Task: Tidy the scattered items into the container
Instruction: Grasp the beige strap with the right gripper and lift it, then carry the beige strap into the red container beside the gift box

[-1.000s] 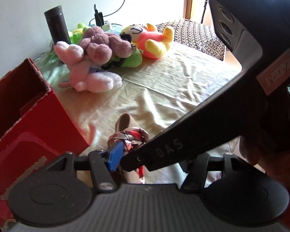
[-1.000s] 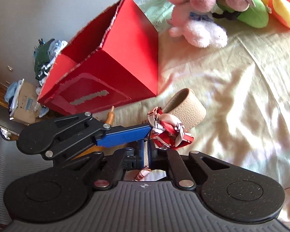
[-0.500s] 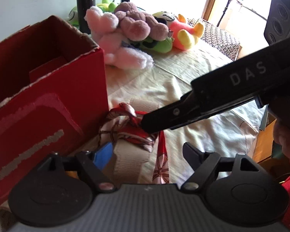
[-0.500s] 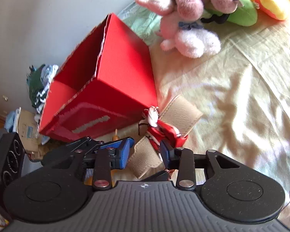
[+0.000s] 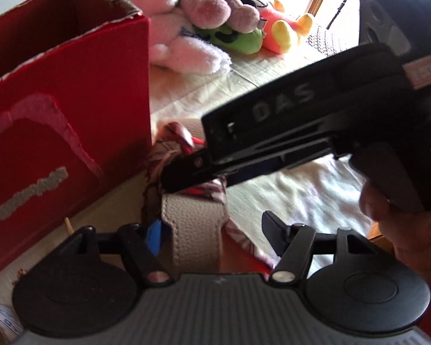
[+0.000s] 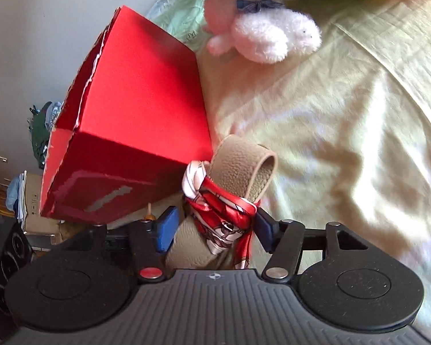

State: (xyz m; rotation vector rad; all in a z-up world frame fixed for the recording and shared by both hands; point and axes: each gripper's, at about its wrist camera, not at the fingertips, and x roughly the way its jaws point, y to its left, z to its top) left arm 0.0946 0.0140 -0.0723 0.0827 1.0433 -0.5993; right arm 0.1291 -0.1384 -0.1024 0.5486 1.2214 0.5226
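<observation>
A beige leather strap [image 6: 241,169] with a red and white scarf [image 6: 221,207] knotted around it sits between the fingers of my right gripper [image 6: 212,230], whose jaws stand apart on either side of it. In the left wrist view the same strap [image 5: 192,224] lies between the open fingers of my left gripper [image 5: 212,235], and the right gripper's black body [image 5: 287,132] crosses above it. The open red cardboard box [image 6: 135,120] stands just left of the strap; it also shows in the left wrist view [image 5: 66,109].
Several plush toys lie at the far side of the cream cloth: a pink rabbit [image 6: 258,28], a mauve bear [image 5: 215,8], a green one [image 5: 232,37] and an orange-yellow one [image 5: 284,31]. Boxes and clothes [image 6: 37,132] sit on the floor past the table's left edge.
Both grippers have moved closer to the strap and box. The right gripper's fingers have spread wider around the strap and scarf.
</observation>
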